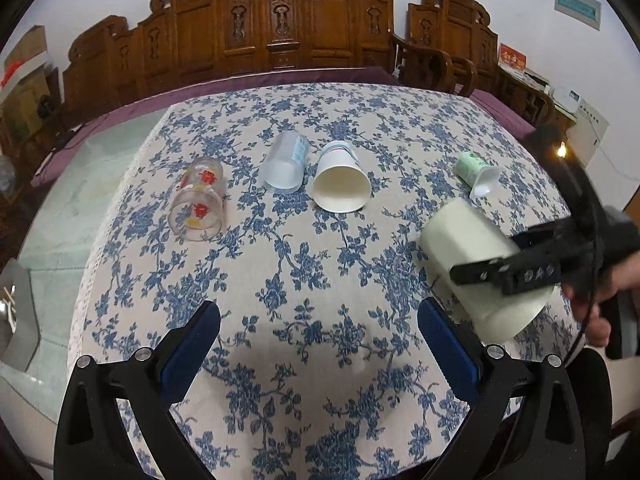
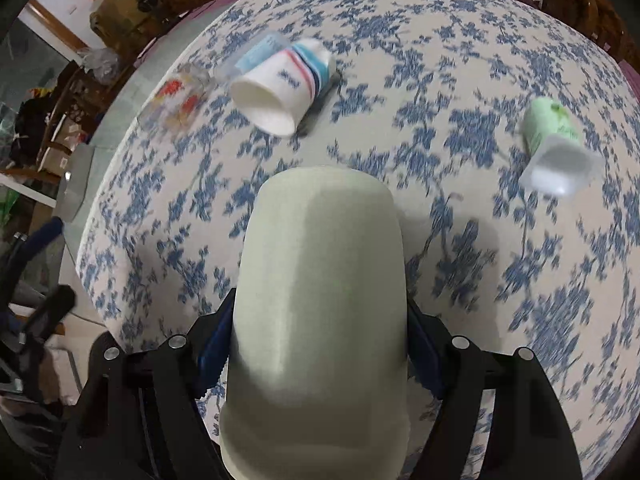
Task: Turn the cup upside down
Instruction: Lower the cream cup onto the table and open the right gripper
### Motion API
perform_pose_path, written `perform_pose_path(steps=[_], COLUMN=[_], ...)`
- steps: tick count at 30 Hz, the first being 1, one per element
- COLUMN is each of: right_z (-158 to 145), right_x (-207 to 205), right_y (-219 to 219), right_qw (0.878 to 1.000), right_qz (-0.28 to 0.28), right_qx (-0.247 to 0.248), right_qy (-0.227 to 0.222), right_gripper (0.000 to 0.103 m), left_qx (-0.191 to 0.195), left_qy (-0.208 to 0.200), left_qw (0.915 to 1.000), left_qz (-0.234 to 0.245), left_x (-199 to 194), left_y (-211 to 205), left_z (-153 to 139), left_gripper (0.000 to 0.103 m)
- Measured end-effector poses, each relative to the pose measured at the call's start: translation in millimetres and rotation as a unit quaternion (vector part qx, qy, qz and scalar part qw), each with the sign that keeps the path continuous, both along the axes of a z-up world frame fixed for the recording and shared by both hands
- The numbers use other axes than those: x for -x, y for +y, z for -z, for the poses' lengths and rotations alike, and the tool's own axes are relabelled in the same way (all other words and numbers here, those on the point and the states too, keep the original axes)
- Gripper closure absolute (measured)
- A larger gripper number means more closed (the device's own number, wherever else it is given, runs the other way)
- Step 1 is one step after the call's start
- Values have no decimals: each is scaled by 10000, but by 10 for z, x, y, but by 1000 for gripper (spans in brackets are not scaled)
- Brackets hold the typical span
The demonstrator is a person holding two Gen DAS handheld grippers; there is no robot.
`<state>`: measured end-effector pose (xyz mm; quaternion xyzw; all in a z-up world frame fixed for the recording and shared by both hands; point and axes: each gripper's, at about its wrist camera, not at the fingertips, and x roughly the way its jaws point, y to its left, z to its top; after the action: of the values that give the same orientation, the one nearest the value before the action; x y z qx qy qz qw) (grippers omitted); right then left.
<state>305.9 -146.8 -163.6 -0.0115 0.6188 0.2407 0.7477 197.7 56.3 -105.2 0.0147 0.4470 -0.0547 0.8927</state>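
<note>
A pale cream cup (image 1: 476, 264) is held tilted above the floral tablecloth (image 1: 304, 264) at the right, its closed bottom pointing up and left. My right gripper (image 1: 520, 264) is shut on it, fingers on its sides. In the right wrist view the cream cup (image 2: 320, 300) fills the middle between the blue pads (image 2: 214, 340), bottom pointing away. My left gripper (image 1: 318, 328) is open and empty, low over the near part of the table.
Several cups lie on their sides further back: a glass with red print (image 1: 198, 200), a frosted plastic cup (image 1: 285, 162), a white paper cup (image 1: 341, 178) and a small green cup (image 1: 478, 174). Carved wooden chairs (image 1: 280, 28) stand behind the table.
</note>
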Motion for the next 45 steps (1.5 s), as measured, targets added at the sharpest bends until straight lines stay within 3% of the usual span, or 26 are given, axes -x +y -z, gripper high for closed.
perform_pose_path(steps=[8,17,21,23,30,33,45], right_z=[49,-408,-597,-623,-620,-609,-714], right_x=[8,289,590,717,1103,1152,1211], right_y=[-49,-354,-664,-797,-1229,-1257,-1315], right_qw=[9997,9927,9826,9784,9681,9684,9642], right_qz=[177,305,510,630,1057,999,964], right_qx=[-64,-283,-317,-303,-345,-271,-317], right_qy=[-155,-1128,-1758,-1946,-2247,-2270,-2450], right_gripper=[24,18,3,3,3,3,3], left_qx=[-51,-149,-187,-203,-66,52,752], left_qy=[-31,-52,-30,8,367,554,1479], left_qw=[10000,9999,9998,9997,9988,9981,9855], left_qz=[-63,-14,104,161,304,272,-349], left_x=[103,130,54,3,-265,-376,-859], left_y=[-29,-187,-390,-504,-927,-1021,-1060], left_z=[-131,-237,-263,-251,-90,-10,349], left_gripper=[8,8,8,8,8,8,13])
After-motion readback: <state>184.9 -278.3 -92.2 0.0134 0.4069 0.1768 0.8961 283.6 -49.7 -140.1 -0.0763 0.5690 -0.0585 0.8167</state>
